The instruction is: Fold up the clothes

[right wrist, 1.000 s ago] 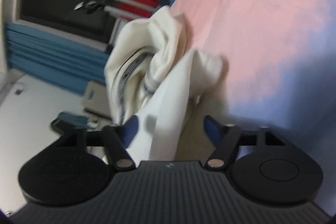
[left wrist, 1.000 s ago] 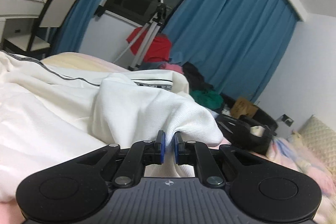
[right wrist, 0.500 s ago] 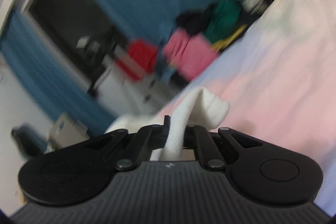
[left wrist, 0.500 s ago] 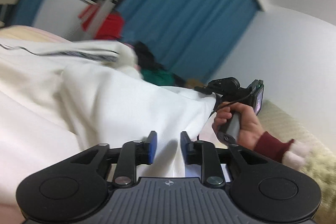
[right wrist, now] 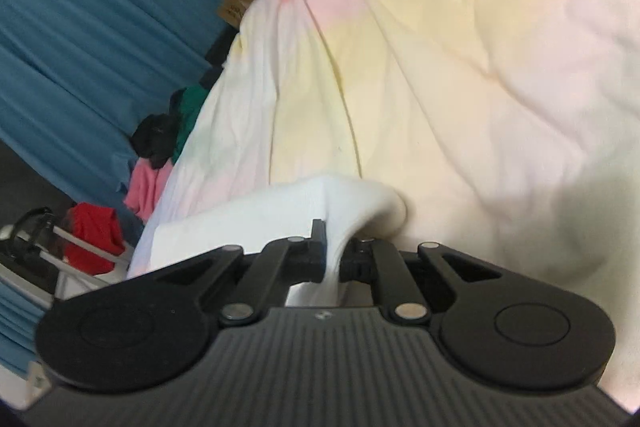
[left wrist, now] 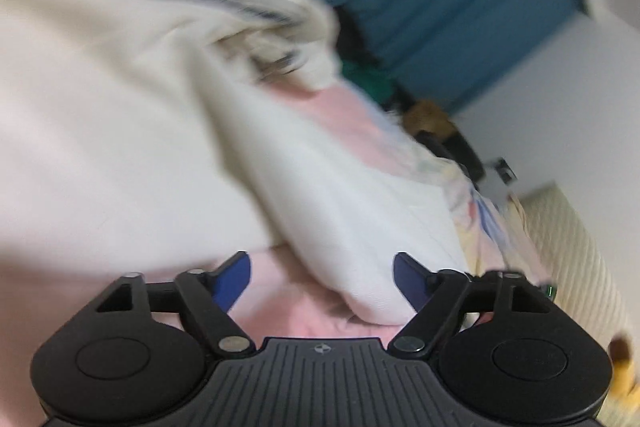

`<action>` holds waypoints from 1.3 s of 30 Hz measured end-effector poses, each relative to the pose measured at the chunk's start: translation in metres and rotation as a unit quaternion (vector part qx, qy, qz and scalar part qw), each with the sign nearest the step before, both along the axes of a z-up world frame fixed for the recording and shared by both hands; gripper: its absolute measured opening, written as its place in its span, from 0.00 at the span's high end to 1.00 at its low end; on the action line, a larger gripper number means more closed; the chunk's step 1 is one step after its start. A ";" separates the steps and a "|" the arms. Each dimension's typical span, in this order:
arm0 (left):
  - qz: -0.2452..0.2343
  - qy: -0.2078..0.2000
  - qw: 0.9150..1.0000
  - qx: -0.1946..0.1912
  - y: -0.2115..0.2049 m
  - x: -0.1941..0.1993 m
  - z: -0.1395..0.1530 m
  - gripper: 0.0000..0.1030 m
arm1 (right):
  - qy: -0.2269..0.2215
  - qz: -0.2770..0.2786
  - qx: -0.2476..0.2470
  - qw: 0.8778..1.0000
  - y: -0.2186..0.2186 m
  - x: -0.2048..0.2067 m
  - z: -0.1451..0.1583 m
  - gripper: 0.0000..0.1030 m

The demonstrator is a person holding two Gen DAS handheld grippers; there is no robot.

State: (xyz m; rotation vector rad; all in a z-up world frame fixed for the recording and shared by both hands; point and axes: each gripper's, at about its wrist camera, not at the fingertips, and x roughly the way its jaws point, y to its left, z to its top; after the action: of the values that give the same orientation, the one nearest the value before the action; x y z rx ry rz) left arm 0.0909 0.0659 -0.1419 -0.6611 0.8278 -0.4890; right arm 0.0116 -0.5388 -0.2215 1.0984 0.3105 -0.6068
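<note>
While clamping: white garment (right wrist: 280, 211) between jaws.

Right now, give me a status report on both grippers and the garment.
Left gripper open, nothing held. Right gripper shut on white garment. Garment bunched on the bed. Nothing in the way.

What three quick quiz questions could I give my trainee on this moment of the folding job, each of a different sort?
1. True or false: the left gripper is clamped on the white garment.
2. Multiple choice: what does the right gripper hold? A) a red cloth B) a fold of the white garment C) nothing
3. Fill in: the garment lies on a pastel ___.

Key:
1. False. Its jaws stand wide apart, with cloth lying between them ungripped.
2. B. Its jaws are pinched on the fold.
3. Bedsheet.
</note>
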 end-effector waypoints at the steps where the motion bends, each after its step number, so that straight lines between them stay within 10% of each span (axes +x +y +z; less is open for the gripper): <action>1: 0.020 0.022 0.999 -0.014 0.008 0.004 -0.001 0.20 | -0.008 -0.005 0.007 1.000 0.002 -0.003 0.000 0.91; 10: 0.255 0.140 0.945 -0.147 0.101 0.010 -0.038 0.14 | -0.032 -0.007 -0.002 0.999 0.022 -0.002 0.010 0.91; 16: 0.355 0.131 0.913 -0.156 0.131 0.015 -0.052 0.40 | -0.043 -0.024 0.026 0.998 0.020 0.005 0.010 0.91; 18: 0.373 0.120 0.910 -0.136 0.139 0.011 -0.045 0.72 | -0.047 -0.030 0.035 0.998 0.019 0.008 0.010 0.91; 21: 0.378 0.114 0.908 -0.140 0.150 0.009 -0.037 0.88 | -0.051 -0.037 0.047 0.997 0.018 0.011 0.010 0.91; 29: 0.436 -0.024 0.889 -0.140 0.224 -0.039 0.052 0.93 | -0.060 -0.015 0.064 0.996 0.018 0.008 0.011 0.91; 39: 0.444 0.029 0.885 -0.136 0.262 -0.054 0.035 0.93 | -0.109 -0.028 0.148 0.983 0.001 -0.001 -0.013 0.57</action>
State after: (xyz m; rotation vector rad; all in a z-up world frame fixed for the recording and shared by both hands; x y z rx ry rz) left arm 0.0372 0.3276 -0.1072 -1.2283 0.4314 0.2638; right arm 0.0108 -0.5380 -0.2349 1.4523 0.1841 -0.4931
